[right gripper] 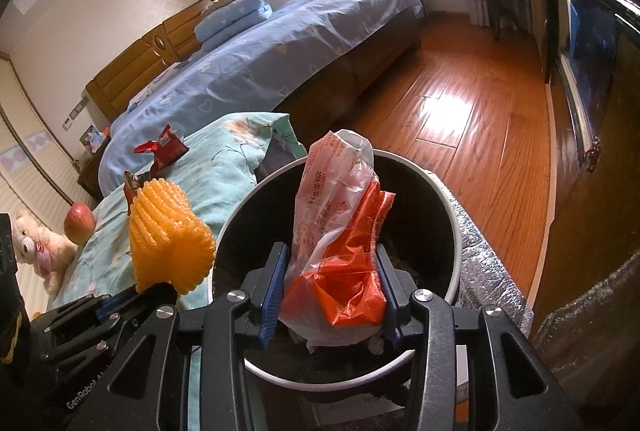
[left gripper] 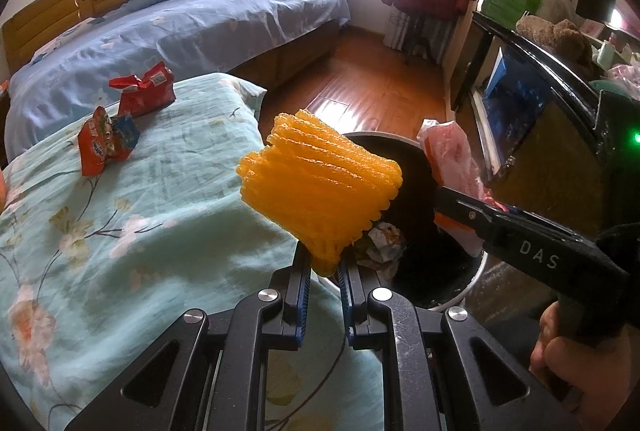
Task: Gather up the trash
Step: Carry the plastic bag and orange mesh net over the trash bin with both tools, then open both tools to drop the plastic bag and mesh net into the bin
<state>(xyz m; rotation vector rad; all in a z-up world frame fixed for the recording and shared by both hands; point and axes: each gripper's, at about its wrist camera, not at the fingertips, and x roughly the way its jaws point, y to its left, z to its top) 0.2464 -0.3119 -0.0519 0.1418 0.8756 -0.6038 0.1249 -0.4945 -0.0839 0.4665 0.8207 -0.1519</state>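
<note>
While both loads hang at round black bin (right gripper: 452,231), release must come only once each sits inside rim. Right gripper (right gripper: 326,295) clamped on crumpled orange-and-clear plastic bag (right gripper: 344,243), directly above bin mouth: part jaws here. Left gripper (left gripper: 325,271) clamped on yellow ribbed foam fruit net (left gripper: 320,187), at bin edge: carry further over opening first. Left view alone shows crumpled paper (left gripper: 382,243) in bin; both show red snack wrappers (left gripper: 146,93) on floral teal bedcover (left gripper: 120,223); right view alone shows apple (right gripper: 79,223).
</note>
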